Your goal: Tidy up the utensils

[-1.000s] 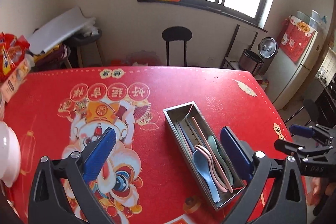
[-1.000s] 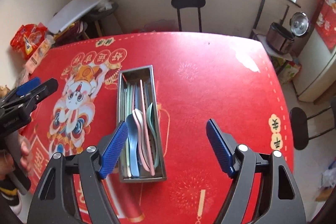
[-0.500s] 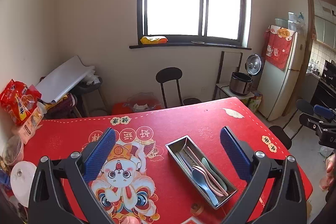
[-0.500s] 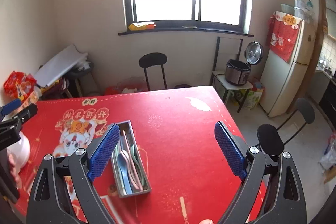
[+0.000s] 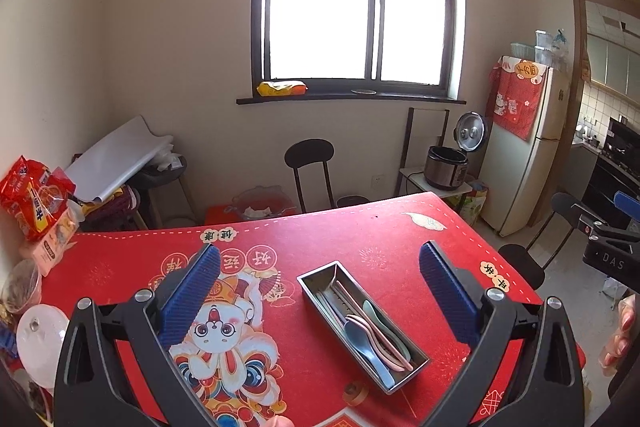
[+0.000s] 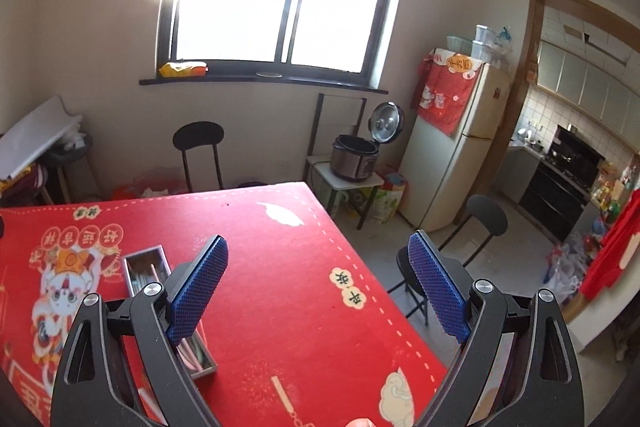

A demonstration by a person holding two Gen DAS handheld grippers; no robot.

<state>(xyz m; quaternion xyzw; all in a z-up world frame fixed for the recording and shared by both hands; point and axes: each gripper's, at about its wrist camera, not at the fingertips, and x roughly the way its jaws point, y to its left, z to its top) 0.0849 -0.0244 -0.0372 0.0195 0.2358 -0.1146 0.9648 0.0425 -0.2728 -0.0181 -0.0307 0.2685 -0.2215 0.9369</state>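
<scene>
A narrow steel tray lies on the red tablecloth, holding a blue spoon, a pink spoon, a green spoon and chopsticks side by side. My left gripper hangs open well above the table, with nothing between its blue pads. The right gripper is open too and holds nothing. It is raised over the table's right half. In the right wrist view the tray sits lower left, partly behind the left finger. The right gripper's tip shows at the left view's right edge.
Snack packs, a cup and a white lid stand at the table's left edge. Black chairs stand behind and to the right of the table. A rice cooker and fridge are beyond.
Both grippers have risen and tipped up from the table, so the window and room now fill the views. The tray looks smaller and lower. The right gripper has swung to the right.
</scene>
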